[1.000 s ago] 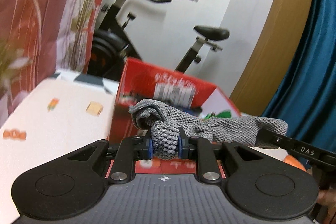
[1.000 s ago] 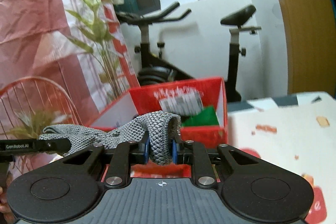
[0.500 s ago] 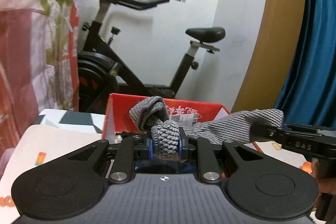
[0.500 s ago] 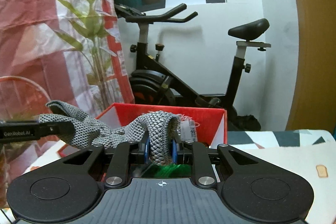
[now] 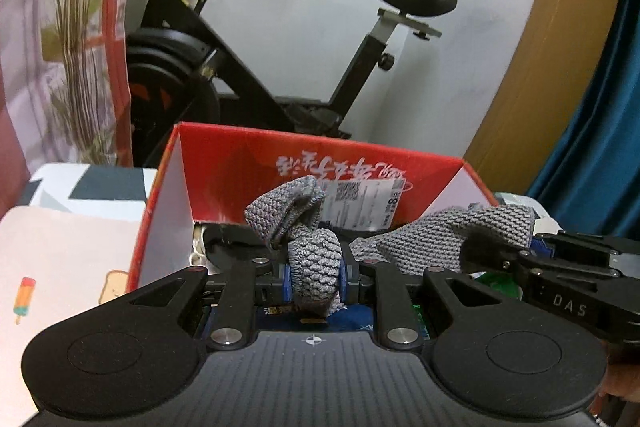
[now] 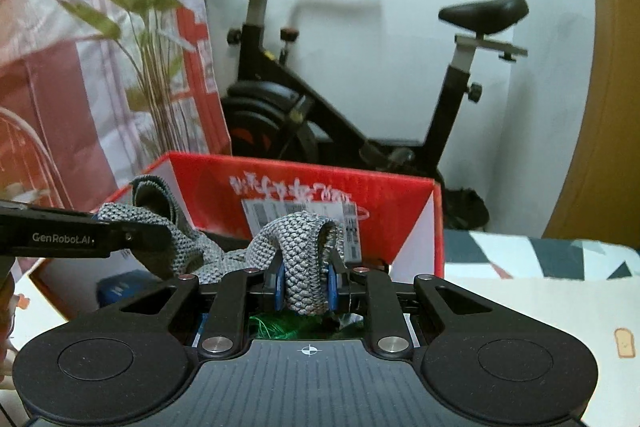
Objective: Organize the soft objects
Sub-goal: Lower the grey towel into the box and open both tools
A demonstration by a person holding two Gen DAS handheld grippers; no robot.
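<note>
Your left gripper (image 5: 315,273) has its jaws clenched on one end of the grey knitted cloth (image 5: 448,239), a thick fold bunched between the blue pads. Your right gripper (image 6: 306,285) grips the other end the same way, with a loop of the knit standing up above its jaws. Between the two, the cloth hangs in a slack sag just above the open red box (image 5: 256,155), which stands on the patterned bench (image 6: 520,295).

Judging by how it folds and droops, the cloth is light, limp and stretchy, with a coarse weave that the pads should hold without slipping. It will not keep any shape you give it, so expect the middle to drop first and the ends to flop when let go. Holding it by the two ends, as you do, looks right for lowering it flat. Inside the box something green (image 6: 276,327) and something blue (image 6: 120,287) already lie at the bottom; what they are I cannot tell. An exercise bike (image 5: 280,67) stands behind the box.
</note>
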